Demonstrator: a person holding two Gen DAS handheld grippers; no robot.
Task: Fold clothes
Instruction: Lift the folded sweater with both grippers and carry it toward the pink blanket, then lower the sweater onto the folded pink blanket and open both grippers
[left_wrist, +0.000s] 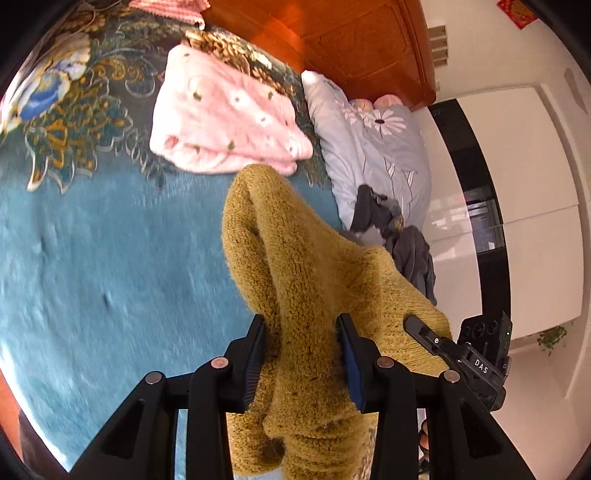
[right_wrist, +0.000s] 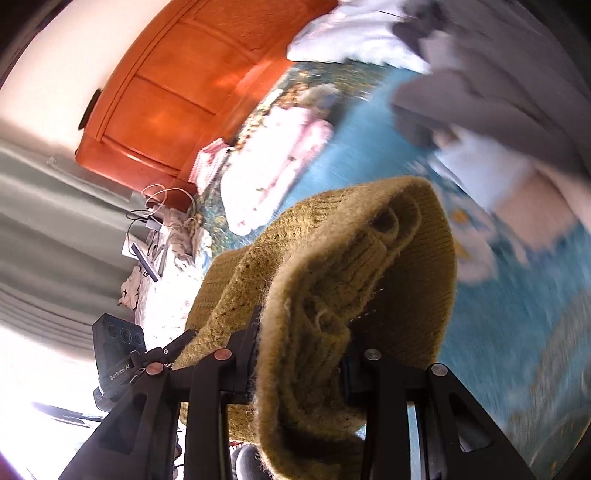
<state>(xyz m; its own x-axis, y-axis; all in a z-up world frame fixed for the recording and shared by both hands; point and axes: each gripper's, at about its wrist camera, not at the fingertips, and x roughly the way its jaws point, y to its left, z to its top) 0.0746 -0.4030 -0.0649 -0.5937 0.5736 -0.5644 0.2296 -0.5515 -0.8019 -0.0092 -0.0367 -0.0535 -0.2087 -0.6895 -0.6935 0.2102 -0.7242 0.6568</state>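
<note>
Both claws, left claw (left_wrist: 301, 356) and right claw (right_wrist: 299, 354), are clamped on the mustard sweater (left_wrist: 295, 258), held above the bed (left_wrist: 110, 258); pink garment (left_wrist: 225, 125) lies folded, grey clothes (left_wrist: 399, 229) wait.

Your left wrist camera sits just behind the left gripper (left_wrist: 301, 354) and looks forward and down along its fingers, close over the blue bedspread (left_wrist: 110, 258). It faces the far wooden headboard (left_wrist: 332, 40), with the folded pink blanket (left_wrist: 221, 118) ahead and the white wardrobe wall to the right.

Your right wrist camera rides behind the right gripper (right_wrist: 299, 354), also tilted down, but rolled, so the headboard (right_wrist: 177, 85) leans to the upper left and the bedspread (right_wrist: 369, 147) runs blurred to the right.

Both views share the mustard sweater (left_wrist: 295, 258) (right_wrist: 332, 266) very near the lens, the pink blanket (right_wrist: 277, 166), headboard and bedspread. Each view catches the other gripper's camera at its edge.
</note>
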